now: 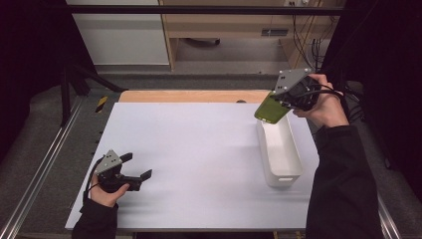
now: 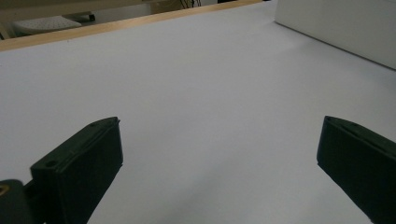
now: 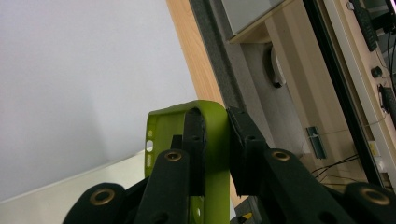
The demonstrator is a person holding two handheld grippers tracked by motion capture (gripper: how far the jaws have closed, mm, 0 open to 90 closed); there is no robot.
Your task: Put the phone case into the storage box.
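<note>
A lime-green phone case (image 1: 270,110) hangs in the air above the far end of a long white bin (image 1: 280,155), clamped by my right gripper (image 1: 282,102). In the right gripper view the two black jaws pinch the case's side wall (image 3: 217,140) near its rounded corner. My left gripper (image 1: 137,167) rests low over the white table (image 1: 199,154) at the near left, open, with nothing between its fingers. In the left gripper view its two fingertips (image 2: 88,158) stand wide apart over bare table surface.
The white bin stands lengthwise on the table's right side; its wall (image 2: 345,23) shows far off in the left gripper view. A wooden strip (image 1: 194,96) runs along the table's far edge. Metal rails (image 1: 45,164) border the left.
</note>
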